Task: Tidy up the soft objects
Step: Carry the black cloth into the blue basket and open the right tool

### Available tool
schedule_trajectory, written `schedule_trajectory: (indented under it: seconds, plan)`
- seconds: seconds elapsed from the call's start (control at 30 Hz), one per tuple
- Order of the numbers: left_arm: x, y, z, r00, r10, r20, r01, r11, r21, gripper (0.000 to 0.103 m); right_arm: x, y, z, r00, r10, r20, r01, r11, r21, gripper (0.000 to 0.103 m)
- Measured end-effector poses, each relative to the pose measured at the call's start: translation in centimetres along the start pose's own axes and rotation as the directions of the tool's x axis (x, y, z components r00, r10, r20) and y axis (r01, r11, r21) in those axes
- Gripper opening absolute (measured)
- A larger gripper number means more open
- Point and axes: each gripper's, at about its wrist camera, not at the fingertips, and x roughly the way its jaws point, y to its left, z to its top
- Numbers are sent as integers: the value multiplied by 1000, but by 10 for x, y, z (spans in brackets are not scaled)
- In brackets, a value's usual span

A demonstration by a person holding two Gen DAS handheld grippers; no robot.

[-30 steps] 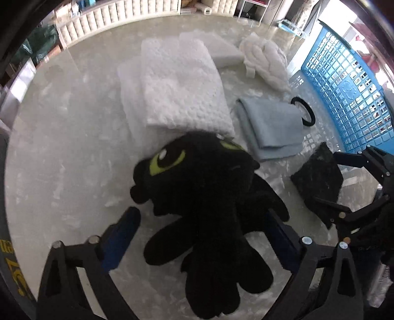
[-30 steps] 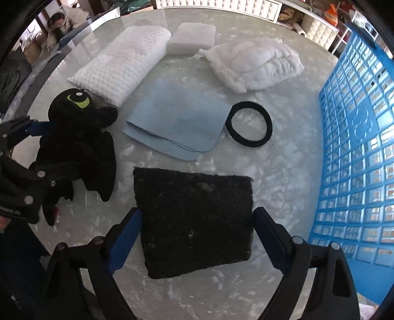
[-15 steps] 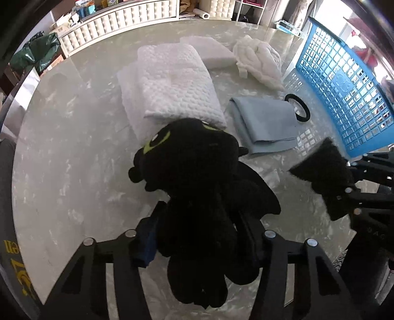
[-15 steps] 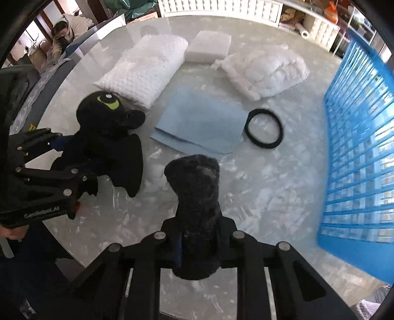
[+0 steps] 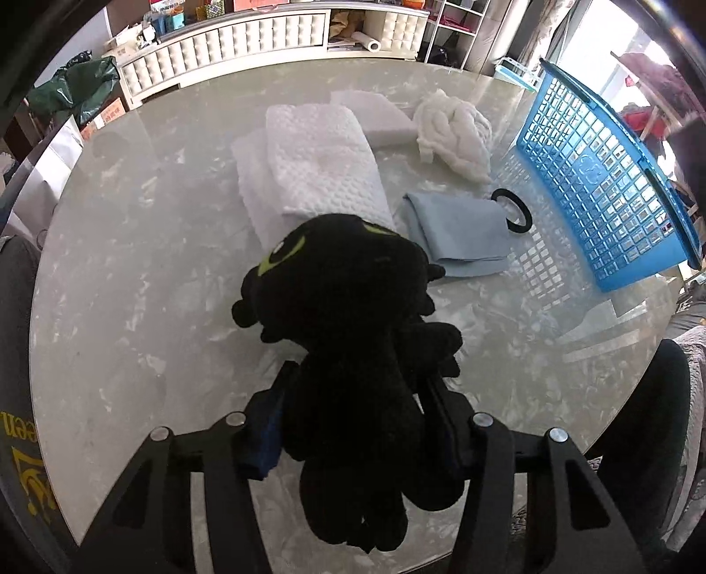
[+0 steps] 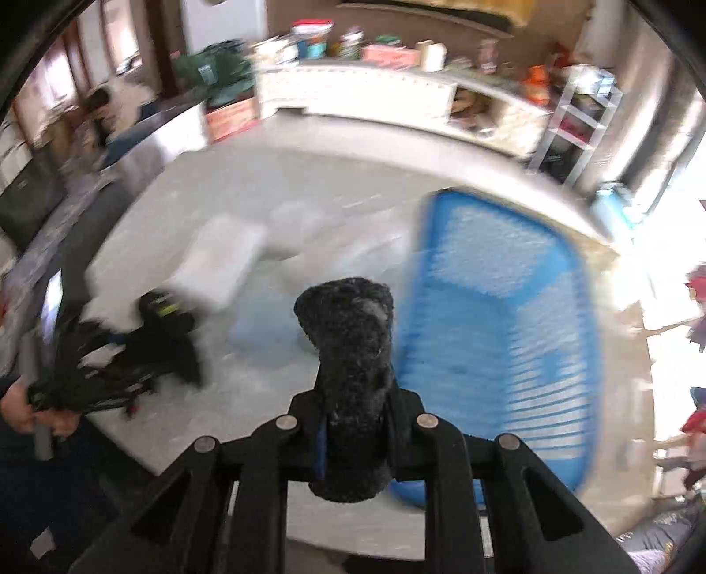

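My left gripper (image 5: 353, 419) is shut on a black plush dragon (image 5: 344, 318) with green eyes and holds it above the marble table (image 5: 110, 309). My right gripper (image 6: 353, 437) is shut on a black fuzzy pad (image 6: 348, 349), folded between the jaws and lifted high, in front of the blue plastic basket (image 6: 498, 318). The right wrist view is blurred by motion. The plush (image 6: 163, 335) and left gripper show at its left. The basket (image 5: 609, 176) stands at the table's right.
On the table lie a white waffle towel (image 5: 317, 172), a white foam block (image 5: 375, 119), a white fluffy cloth (image 5: 459, 132), a light blue cloth (image 5: 459, 234) and a black hair band (image 5: 512, 212). A white tufted cabinet (image 5: 229, 39) stands behind.
Both grippers closed on their objects and lifted them. The right gripper rose and swung right toward the basket, leaving the left wrist view. The plush rose off the table.
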Motion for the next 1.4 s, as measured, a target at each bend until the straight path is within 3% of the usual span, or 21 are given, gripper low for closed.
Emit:
schedule_trajectory:
  seconds: [0.17, 0.23, 0.37, 0.7, 0.87, 0.97, 1.03, 1.07, 1.13, 1.27, 1.33, 1.4]
  plan:
    - [-10, 3, -1, 1000, 0, 4, -1, 1000, 8, 53, 49, -63, -1, 991, -62, -117, 73, 993, 87, 18]
    - [-17, 4, -3, 1000, -1, 9, 1, 1000, 12, 53, 69, -69, -8, 987, -36, -160, 50, 995, 87, 18]
    - [-28, 1, -10, 1000, -3, 12, 2, 1000, 18, 53, 93, -60, -18, 981, 2, -196, 2, 1000, 19, 18]
    - [-34, -7, -12, 1000, -6, 19, 5, 1000, 26, 53, 101, -30, -20, 974, 103, -203, -124, 988, -89, 16]
    - [-38, -10, -12, 1000, -11, 27, 10, 1000, 28, 53, 101, -31, -18, 976, 59, -211, -91, 985, -145, 17]
    - [-44, -14, -10, 999, -21, 43, 19, 999, 36, 53, 106, -47, -15, 975, 12, -221, -43, 990, -135, 28]
    - [-50, -18, -8, 998, -27, 60, 25, 999, 40, 53, 106, -53, -15, 972, 12, -233, -41, 992, -121, 42]
    - [-51, -20, -6, 998, -29, 63, 27, 999, 41, 53, 108, -57, -16, 973, 19, -232, -47, 992, -114, 44]
    - [-58, -26, -2, 997, -35, 72, 31, 998, 51, 53, 102, -62, -14, 976, 24, -217, -48, 993, -108, 62]
    - [-69, -42, 7, 995, -40, 89, 32, 996, 81, 53, 87, -71, -9, 983, -6, -181, -12, 995, -99, 80]
    - [-74, -52, 12, 994, -47, 96, 37, 994, 98, 53, 82, -81, -6, 986, -16, -163, 2, 996, -87, 94]
    - [-79, -63, 17, 993, -62, 103, 50, 992, 118, 53, 74, -89, -7, 990, 8, -143, -17, 998, -64, 103]
